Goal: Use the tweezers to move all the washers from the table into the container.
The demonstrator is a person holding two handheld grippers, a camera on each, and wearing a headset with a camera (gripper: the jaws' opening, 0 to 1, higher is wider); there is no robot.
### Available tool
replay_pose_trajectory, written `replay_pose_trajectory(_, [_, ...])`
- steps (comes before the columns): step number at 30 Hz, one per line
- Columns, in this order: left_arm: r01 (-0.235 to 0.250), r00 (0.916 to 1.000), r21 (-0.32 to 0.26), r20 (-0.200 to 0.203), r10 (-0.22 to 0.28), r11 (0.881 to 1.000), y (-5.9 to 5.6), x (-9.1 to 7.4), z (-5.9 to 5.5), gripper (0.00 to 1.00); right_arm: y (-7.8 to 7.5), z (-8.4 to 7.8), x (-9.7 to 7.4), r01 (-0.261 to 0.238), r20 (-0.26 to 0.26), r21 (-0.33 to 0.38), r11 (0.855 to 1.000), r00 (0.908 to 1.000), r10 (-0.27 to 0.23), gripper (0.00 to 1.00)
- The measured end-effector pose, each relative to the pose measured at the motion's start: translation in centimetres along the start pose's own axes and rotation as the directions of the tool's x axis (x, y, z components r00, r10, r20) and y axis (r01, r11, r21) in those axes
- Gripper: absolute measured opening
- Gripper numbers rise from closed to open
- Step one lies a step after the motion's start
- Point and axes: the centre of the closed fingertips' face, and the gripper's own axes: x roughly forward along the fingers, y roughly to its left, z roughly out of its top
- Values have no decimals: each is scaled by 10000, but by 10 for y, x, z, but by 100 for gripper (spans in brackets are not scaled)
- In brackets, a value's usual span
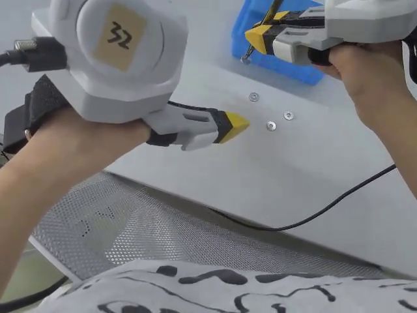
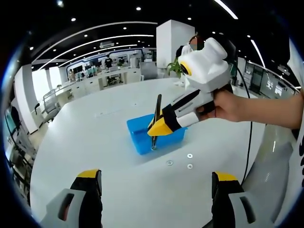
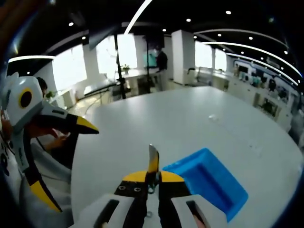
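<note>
The tan sticker on the white housing of my left gripper bears a handwritten number, 32.

Bright ceiling lights, soft shadows; fisheye edges warp, right view perhaps blurred.

Counter: white, wide.
Ceiling: dark, with spotlights and strip lights.
Pillar: white, square.
Windows: bright, along far wall.
</note>
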Motion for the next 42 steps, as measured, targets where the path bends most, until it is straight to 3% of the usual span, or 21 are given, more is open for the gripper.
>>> replay_pose_trajectory(8, [-10,10000,82,-84,11,10000,-2,0,-1,99,-19,12,-4,419,275,57,9991,9987,-420,3])
replay_pose_trajectory(15, [-126,9999,35,18,126,9999,-2,-1,4,98,-35,13,-3,774,258,60,9970,9967,-775,3])
replay_pose_trajectory(24, [-66,9994,118,-339,70,9999,-3,0,-3,99,-54,-10,13,1168,-170,337,9926,9931,-1163,3])
replay_pose_trajectory(31, [-76,9996,15,-283,77,10000,-3,0,-1,99,-55,-22,22,1207,-480,357,9920,9917,-1189,3])
replay_pose_trajectory(42, [312,9977,153,-600,-302,9994,-10,1,-8,99,-57,-32,30,1255,-709,376,9914,9899,-1226,4])
